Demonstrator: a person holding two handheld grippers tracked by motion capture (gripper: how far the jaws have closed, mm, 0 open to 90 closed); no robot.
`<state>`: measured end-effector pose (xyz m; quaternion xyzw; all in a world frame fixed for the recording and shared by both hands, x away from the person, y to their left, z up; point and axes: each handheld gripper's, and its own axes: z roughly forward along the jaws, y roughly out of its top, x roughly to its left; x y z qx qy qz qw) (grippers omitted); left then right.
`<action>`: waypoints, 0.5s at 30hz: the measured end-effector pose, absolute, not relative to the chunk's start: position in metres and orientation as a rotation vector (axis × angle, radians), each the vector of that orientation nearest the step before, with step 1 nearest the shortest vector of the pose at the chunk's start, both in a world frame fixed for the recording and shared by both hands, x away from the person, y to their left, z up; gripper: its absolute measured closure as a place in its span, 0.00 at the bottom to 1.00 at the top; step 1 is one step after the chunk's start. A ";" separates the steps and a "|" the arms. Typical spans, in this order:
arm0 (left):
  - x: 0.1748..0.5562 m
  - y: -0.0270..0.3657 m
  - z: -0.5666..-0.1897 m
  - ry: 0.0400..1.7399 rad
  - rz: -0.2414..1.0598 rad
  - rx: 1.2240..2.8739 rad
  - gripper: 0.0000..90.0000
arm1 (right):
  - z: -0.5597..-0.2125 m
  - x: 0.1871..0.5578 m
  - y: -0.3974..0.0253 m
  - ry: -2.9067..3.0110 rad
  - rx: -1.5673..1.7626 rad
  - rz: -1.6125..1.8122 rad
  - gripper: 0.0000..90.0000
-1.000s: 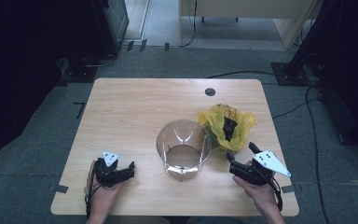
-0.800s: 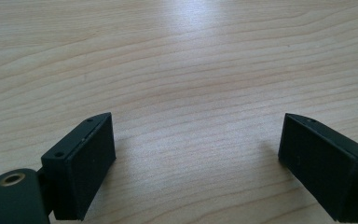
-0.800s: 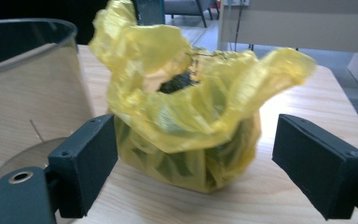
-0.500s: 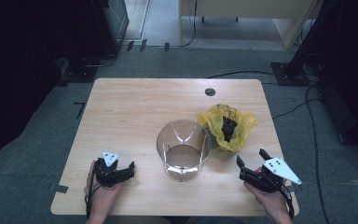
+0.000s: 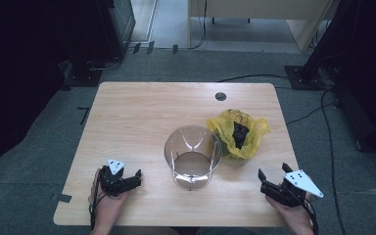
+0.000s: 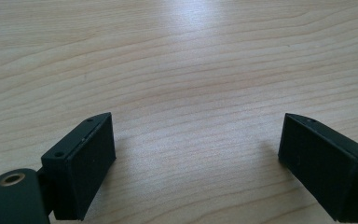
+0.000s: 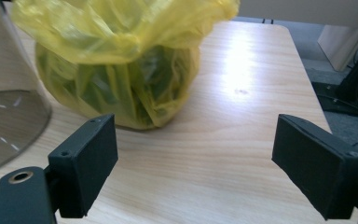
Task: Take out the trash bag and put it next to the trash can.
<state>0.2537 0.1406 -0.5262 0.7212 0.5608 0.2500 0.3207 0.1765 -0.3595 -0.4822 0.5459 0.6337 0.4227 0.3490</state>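
Left gripper point(image 5: 136, 176): jaws wide apart, empty, resting left of the clear bowl point(image 5: 193, 155).
Yellow bag point(image 5: 238, 133): touching the bowl's right side, mouth loosely open.
Right gripper point(image 5: 266, 182): jaws spread, empty, right of the bowl; advise approaching the bag's gathered top squarely.

Wood table point(image 5: 142, 122) w/ bag point(image 5: 238, 132), bowl point(image 5: 193, 155)

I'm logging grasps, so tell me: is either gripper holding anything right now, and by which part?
Nothing is held. The left gripper and the right gripper both stand open over bare table.
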 end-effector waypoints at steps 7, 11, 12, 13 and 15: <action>0.254 0.141 -0.526 1.474 0.657 1.895 0.11 | -0.490 0.172 -0.371 1.653 1.441 1.050 0.16; 0.254 0.141 -0.526 1.474 0.656 1.895 0.11 | -0.493 0.171 -0.377 1.647 1.460 1.040 0.16; 0.254 0.141 -0.526 1.474 0.657 1.895 0.11 | -0.495 0.171 -0.381 1.641 1.485 1.035 0.16; 0.254 0.141 -0.526 1.474 0.657 1.895 0.11 | -0.496 0.171 -0.383 1.640 1.494 1.030 0.16; 0.254 0.141 -0.526 1.474 0.657 1.895 0.11 | -0.498 0.172 -0.386 1.640 1.509 1.011 0.16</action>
